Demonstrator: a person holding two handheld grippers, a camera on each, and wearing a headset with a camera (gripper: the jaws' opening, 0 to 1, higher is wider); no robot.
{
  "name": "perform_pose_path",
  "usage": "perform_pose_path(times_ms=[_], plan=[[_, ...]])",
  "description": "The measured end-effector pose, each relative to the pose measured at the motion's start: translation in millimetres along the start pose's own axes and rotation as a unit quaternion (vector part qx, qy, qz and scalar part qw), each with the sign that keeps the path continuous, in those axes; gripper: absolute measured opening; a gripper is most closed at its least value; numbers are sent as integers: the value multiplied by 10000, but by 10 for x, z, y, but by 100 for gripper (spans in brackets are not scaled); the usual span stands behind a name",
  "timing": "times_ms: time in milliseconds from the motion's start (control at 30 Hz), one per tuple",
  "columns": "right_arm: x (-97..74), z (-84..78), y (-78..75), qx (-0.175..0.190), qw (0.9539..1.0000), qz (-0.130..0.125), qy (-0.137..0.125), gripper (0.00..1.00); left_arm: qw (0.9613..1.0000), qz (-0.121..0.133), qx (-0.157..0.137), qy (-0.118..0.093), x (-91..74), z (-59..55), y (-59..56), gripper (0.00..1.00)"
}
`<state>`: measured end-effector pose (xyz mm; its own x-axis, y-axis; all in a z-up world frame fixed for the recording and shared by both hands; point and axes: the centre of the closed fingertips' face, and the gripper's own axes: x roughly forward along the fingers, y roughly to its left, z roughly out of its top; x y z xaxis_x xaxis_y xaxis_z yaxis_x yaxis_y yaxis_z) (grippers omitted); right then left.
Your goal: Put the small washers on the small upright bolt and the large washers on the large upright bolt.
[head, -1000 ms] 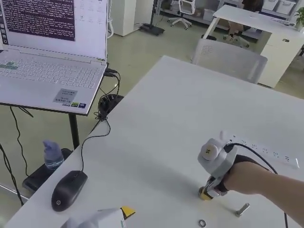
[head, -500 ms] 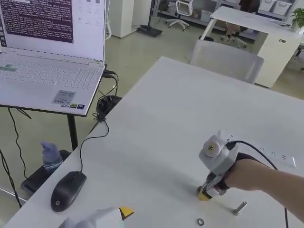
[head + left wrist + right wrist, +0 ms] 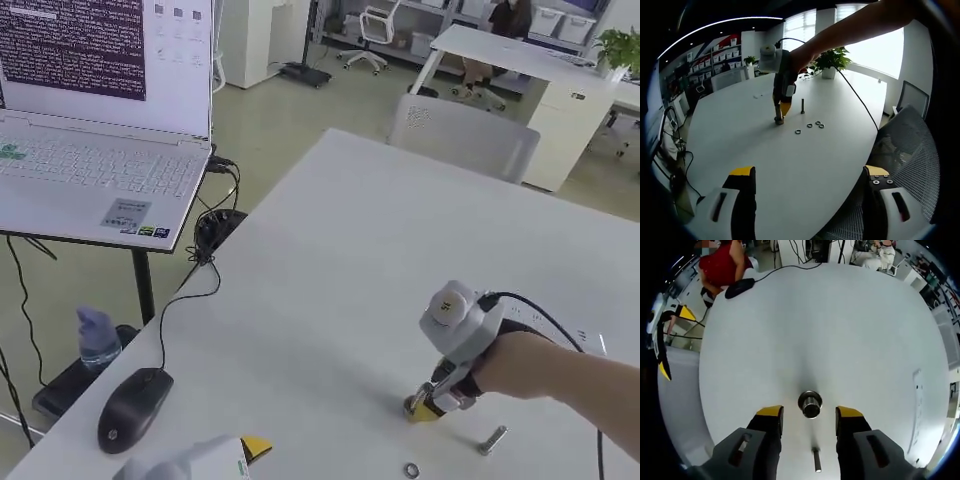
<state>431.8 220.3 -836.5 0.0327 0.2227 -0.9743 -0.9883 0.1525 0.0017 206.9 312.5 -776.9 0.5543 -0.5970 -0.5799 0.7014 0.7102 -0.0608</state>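
Left gripper (image 3: 809,172) is released: in its own view both yellow-tipped jaws stand wide apart at the bottom, nothing between them. On the head view I find it at the lower left edge, over the white table (image 3: 330,250), near a black mouse (image 3: 135,408). Further right, in the lower right of that view, the right gripper (image 3: 428,405) points down at the large upright bolt (image 3: 810,404). Its own view shows that bolt between the spread jaws with a gap on each side, so I read it as released too. Just right of it in the left gripper view stands the small upright bolt (image 3: 802,106). Loose washers (image 3: 798,132) lie on the table near both bolts.
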Motion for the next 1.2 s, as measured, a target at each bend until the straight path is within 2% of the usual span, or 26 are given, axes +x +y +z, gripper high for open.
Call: perform_pose_path(times_ms=[533,633,700,1033,1200], plan=[[-237,57,1,-12,9999,-103,-112,41,10000,-19,67,-10,-82,31,-34,88],[-276,52,22,-28,9999,-122,-113,41,9999,-8,88,-65,-121,66,-37,86],[-286,40,32,-43,9999,-126,-105,41,9999,-7,8,-149,-132,93,-29,86],[-325,21,73,-66,9998,-143,-105,39,9999,-1,33,-104,-136,58,-42,86],[-329,7,177,-58,9999,-106,-111,39,9999,-11,62,-101,-122,64,-22,87]])
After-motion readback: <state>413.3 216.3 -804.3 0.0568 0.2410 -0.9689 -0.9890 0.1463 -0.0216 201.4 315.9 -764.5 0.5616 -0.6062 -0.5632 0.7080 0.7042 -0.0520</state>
